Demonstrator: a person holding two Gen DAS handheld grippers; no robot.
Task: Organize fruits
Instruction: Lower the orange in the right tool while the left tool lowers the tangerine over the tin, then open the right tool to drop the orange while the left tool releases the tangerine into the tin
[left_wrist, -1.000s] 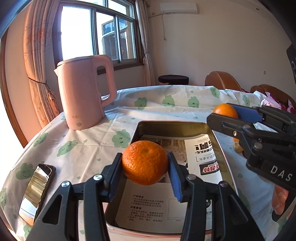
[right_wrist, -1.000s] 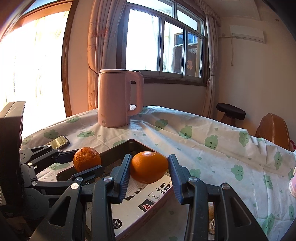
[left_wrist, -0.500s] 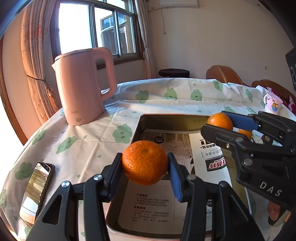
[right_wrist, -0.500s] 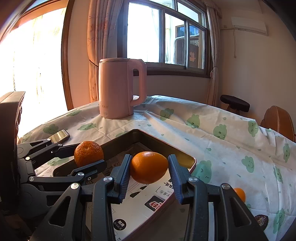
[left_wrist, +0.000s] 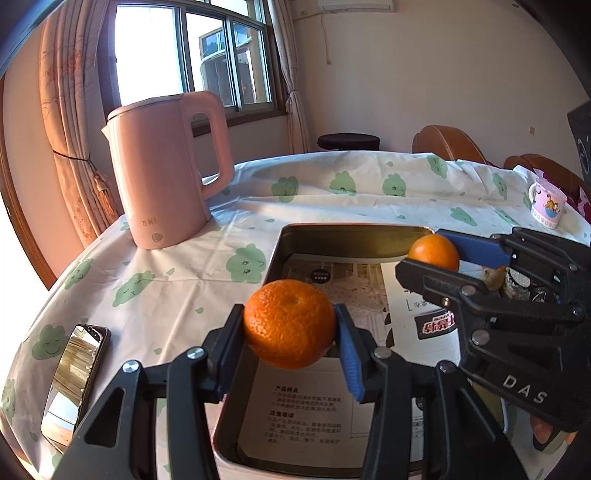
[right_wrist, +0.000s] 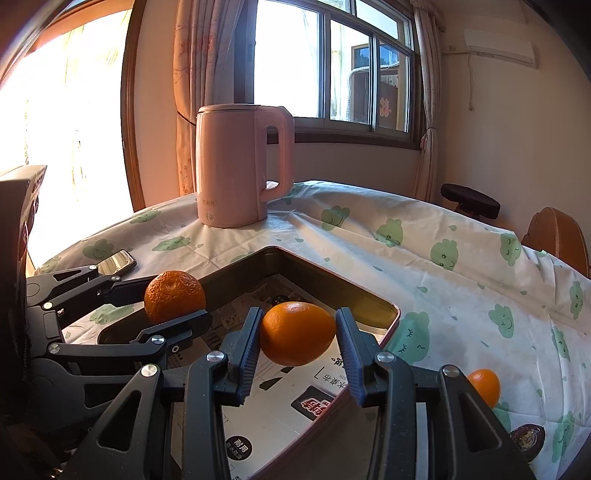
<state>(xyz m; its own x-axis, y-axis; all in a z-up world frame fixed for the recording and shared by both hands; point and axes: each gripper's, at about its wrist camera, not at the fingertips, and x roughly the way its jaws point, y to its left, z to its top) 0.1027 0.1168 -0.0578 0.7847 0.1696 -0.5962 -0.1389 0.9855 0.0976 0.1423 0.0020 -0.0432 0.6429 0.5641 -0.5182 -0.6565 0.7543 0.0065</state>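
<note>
My left gripper (left_wrist: 290, 334) is shut on a rough-skinned mandarin (left_wrist: 289, 323) and holds it above the near left part of a metal tray (left_wrist: 351, 236) lined with printed paper. My right gripper (right_wrist: 298, 338) is shut on a smooth orange (right_wrist: 297, 332) above the same tray (right_wrist: 373, 299). The right gripper and its orange (left_wrist: 434, 253) also show in the left wrist view, over the tray's far right corner. The left gripper's mandarin (right_wrist: 173, 297) shows at the left of the right wrist view.
A pink kettle (left_wrist: 162, 170) stands far left on the green-patterned tablecloth. A phone (left_wrist: 75, 373) lies near the left edge. A small mug (left_wrist: 546, 205) stands far right. Another orange (right_wrist: 484, 386) and a dark fruit (right_wrist: 526, 439) lie right of the tray.
Both grippers, still holding their fruit, have moved forward and lower over the tray. The kettle and tray look nearer.
</note>
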